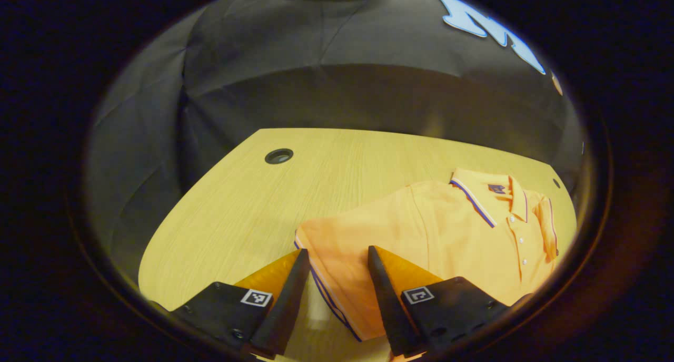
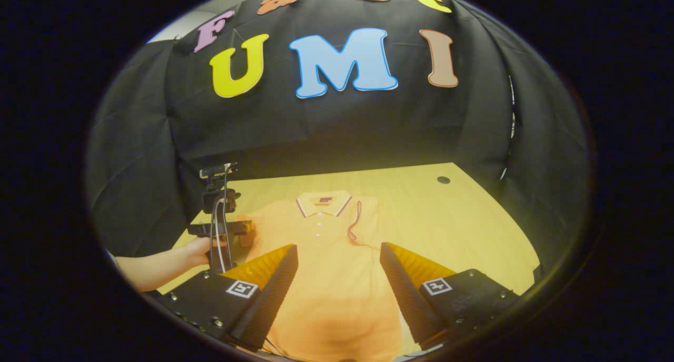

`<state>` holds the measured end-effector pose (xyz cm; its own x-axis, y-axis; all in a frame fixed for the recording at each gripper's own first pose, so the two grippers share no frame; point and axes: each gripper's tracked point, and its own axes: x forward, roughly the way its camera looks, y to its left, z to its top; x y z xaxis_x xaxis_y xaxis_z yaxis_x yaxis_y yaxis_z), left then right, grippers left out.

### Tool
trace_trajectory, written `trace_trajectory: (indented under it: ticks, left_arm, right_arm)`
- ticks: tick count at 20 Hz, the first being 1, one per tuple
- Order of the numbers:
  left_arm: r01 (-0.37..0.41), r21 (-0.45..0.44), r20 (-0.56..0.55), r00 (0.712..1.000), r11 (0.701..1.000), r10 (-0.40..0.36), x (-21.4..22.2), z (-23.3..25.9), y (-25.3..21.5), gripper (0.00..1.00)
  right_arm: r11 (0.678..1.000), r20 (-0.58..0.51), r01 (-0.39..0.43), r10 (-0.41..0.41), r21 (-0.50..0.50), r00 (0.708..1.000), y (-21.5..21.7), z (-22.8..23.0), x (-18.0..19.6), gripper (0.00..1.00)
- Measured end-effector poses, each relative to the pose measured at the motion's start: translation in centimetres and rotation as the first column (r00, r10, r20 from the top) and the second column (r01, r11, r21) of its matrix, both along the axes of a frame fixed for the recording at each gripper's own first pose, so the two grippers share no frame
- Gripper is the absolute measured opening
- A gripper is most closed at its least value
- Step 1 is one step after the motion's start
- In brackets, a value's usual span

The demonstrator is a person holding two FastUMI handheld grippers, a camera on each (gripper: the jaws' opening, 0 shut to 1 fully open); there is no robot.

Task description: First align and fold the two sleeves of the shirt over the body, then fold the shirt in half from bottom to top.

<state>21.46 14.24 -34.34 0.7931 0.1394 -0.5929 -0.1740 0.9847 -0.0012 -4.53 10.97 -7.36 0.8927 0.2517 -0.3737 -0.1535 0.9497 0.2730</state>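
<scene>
An orange polo shirt (image 1: 437, 230) lies face up on the wooden table (image 1: 253, 204), its collar (image 1: 482, 191) toward the far side. One sleeve (image 1: 337, 246) is spread out flat, and its striped cuff runs between the fingers of my open left gripper (image 1: 337, 251), which hovers at the sleeve's end. The other sleeve (image 2: 360, 217) is folded over the body of the shirt (image 2: 337, 277). My right gripper (image 2: 338, 247) stands open above the lower body of the shirt, holding nothing. In the right gripper view a hand (image 2: 197, 251) holds the left gripper (image 2: 231, 227) at the shirt's left edge.
The table has a round cable hole at its far left (image 1: 278, 156) and a smaller one at the far right (image 2: 443, 179). Bare wood lies to the left of the spread sleeve and to the right of the shirt. Black cloth walls close in the table.
</scene>
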Motion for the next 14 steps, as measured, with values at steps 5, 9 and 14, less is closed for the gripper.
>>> trace_trajectory:
  ticks: [5,9,14]
  left_arm:
    - [0.024,0.040,-0.007,1.000,0.999,-0.024,0.4,0.0,-0.7,0.15]
    - [0.026,0.033,0.002,1.000,0.999,-0.026,0.6,0.5,-1.2,0.07]
    - [0.031,0.039,0.083,0.996,0.999,-0.034,0.7,4.1,-2.2,0.07]
  right_arm:
    - [0.999,-0.008,0.039,-0.039,0.011,0.999,-1.6,-0.5,-0.7,0.98]
    - [0.997,-0.018,0.073,-0.073,0.011,0.997,-3.4,-1.2,-1.3,0.98]
    - [0.996,-0.020,0.089,-0.088,0.017,0.996,-4.5,-1.3,-1.5,0.98]
